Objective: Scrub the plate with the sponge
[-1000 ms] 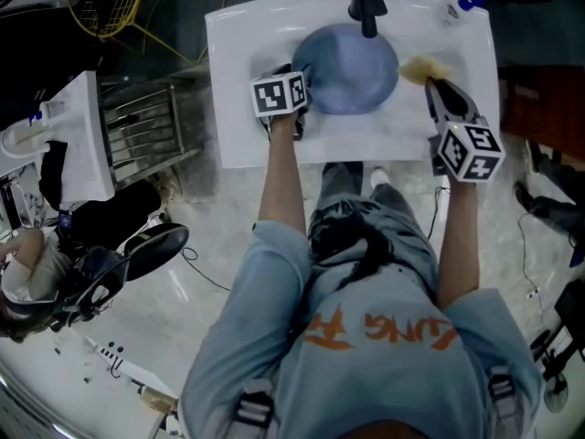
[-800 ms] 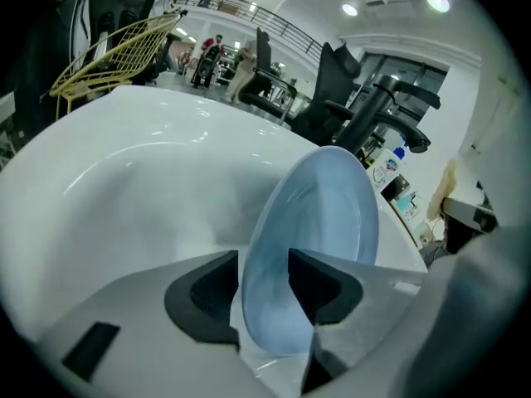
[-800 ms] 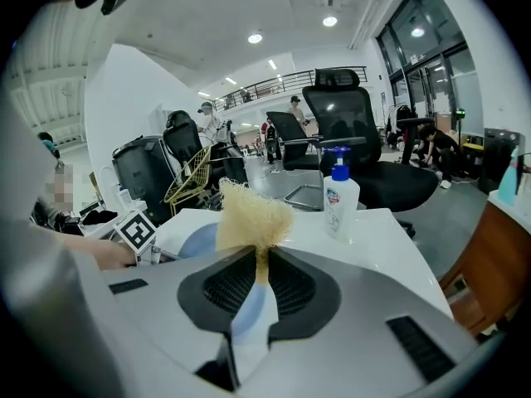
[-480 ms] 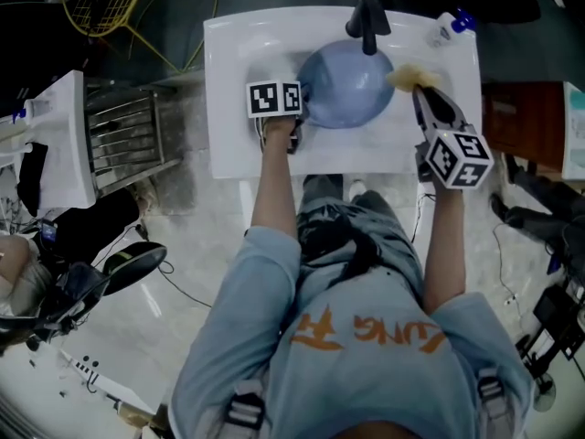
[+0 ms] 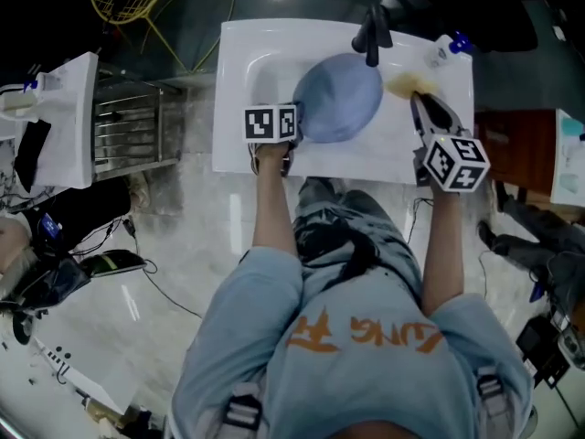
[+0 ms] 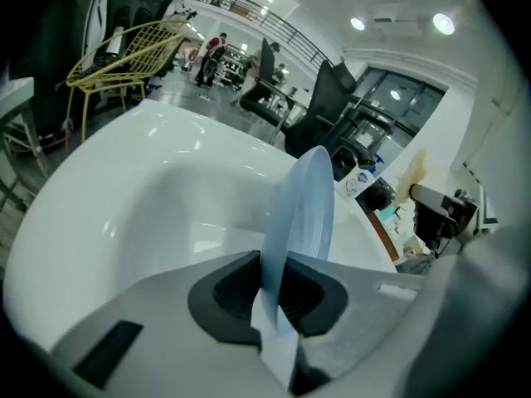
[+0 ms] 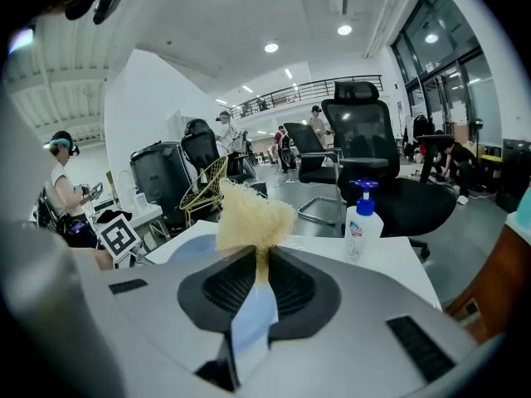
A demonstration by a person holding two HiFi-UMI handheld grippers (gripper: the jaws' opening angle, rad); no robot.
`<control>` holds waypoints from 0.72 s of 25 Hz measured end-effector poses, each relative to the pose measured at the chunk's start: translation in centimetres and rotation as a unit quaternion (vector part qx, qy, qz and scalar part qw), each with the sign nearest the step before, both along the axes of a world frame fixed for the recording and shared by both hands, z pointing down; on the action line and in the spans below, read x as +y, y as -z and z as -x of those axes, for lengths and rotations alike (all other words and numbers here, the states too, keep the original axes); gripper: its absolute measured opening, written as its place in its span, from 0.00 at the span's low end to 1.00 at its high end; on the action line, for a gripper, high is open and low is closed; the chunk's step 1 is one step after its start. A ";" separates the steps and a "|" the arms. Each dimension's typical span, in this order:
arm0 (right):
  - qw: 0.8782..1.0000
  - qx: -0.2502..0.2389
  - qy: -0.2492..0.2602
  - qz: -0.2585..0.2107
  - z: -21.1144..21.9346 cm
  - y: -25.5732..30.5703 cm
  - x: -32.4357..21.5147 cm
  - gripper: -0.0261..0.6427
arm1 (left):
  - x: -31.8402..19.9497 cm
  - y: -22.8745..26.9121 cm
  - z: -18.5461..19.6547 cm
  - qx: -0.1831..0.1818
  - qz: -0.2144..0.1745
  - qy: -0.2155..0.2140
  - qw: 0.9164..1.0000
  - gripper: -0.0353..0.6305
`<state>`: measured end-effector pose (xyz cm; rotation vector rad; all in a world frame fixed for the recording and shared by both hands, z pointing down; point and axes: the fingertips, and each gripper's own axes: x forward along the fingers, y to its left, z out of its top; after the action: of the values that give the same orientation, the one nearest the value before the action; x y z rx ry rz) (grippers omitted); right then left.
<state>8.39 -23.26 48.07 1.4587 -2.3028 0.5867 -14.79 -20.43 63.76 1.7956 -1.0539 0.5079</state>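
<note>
White sink (image 5: 247,80) across the top of the head view. Over its basin, top centre: blue plate (image 5: 340,94), tilted up on edge, rim pinched in left gripper (image 6: 274,293), jaws just closing onto it. Upper right: right gripper (image 7: 259,284) clamped on yellow sponge (image 5: 407,85), just right of the plate.

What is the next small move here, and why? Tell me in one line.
Probably carry the right gripper left until the sponge meets the face of the plate. The left gripper has just been closing its jaws and now pinches the plate's rim over the sink, while the sponge, clamped in the right jaws, sits beside the plate, not touching it.
</note>
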 end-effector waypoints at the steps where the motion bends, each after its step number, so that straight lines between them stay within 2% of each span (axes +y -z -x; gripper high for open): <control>1: 1.000 -0.004 0.005 0.000 0.2 0.2 -0.1 0.11 | 0.4 0.6 0.7 -0.002 -0.002 0.015 1.000 0.10; 6: 0.998 -0.036 0.048 -0.004 2.8 0.6 -0.7 0.11 | 1.7 3.5 4.3 -0.016 -0.028 0.091 0.995 0.10; 9: 0.996 -0.054 0.072 -0.003 4.1 0.1 -0.4 0.11 | 3.2 5.2 5.9 -0.004 -0.044 0.145 0.988 0.10; 12: 0.993 -0.073 0.089 -0.014 5.2 0.7 -0.2 0.11 | 4.3 7.9 7.3 0.043 -0.073 0.204 0.975 0.10; 15: 0.991 -0.085 0.103 -0.026 5.5 1.7 0.5 0.11 | 5.9 10.1 7.2 0.119 -0.095 0.252 0.956 0.10; 18: 0.988 -0.102 0.107 -0.048 5.0 3.6 0.0 0.11 | 6.6 11.4 5.8 0.185 -0.111 0.280 0.936 0.10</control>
<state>3.36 -23.21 44.51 1.2172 -2.6371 0.5935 -20.63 -13.86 52.37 1.5901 -1.3143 -0.2968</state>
